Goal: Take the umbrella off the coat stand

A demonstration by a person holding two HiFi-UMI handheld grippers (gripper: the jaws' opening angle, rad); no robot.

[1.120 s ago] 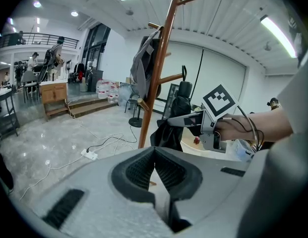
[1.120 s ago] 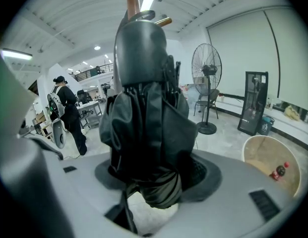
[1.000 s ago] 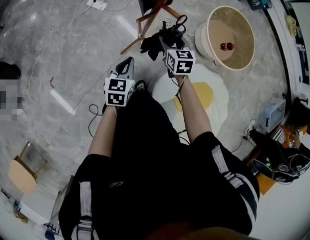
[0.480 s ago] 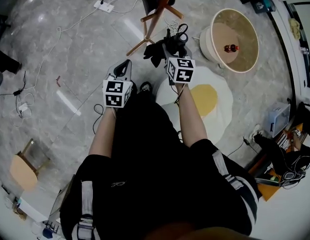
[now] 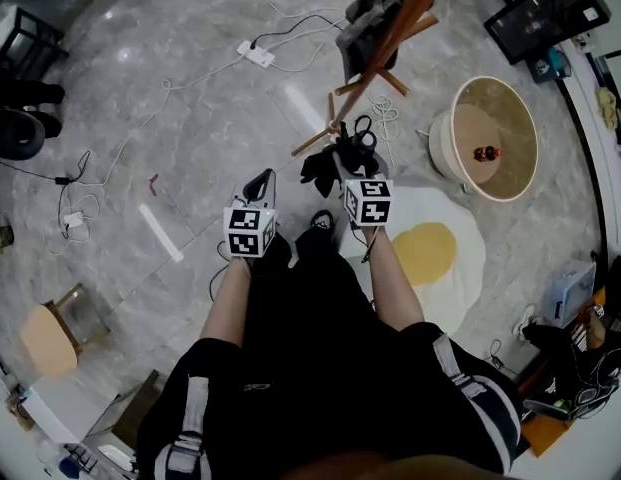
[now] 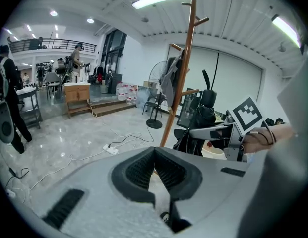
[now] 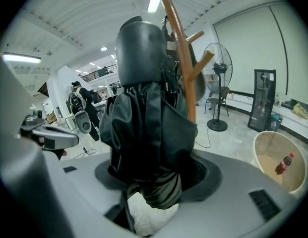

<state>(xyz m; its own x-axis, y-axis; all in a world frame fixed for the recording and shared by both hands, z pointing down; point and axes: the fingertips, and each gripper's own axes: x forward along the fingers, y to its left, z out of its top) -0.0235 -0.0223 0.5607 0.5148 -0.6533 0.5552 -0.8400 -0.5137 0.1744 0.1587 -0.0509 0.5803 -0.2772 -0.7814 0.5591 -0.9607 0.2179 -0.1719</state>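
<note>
My right gripper (image 7: 154,177) is clamped on the folded black umbrella (image 7: 146,128), which stands up out of the jaws, close in front of the wooden coat stand (image 7: 177,43). My left gripper (image 6: 154,168), alongside, has its jaws together on nothing.

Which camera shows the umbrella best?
The right gripper view: the folded umbrella fills it, clamped in that tool. The head view shows a small dark bundle; the left gripper view, a dark shape by the coat stand.
</note>
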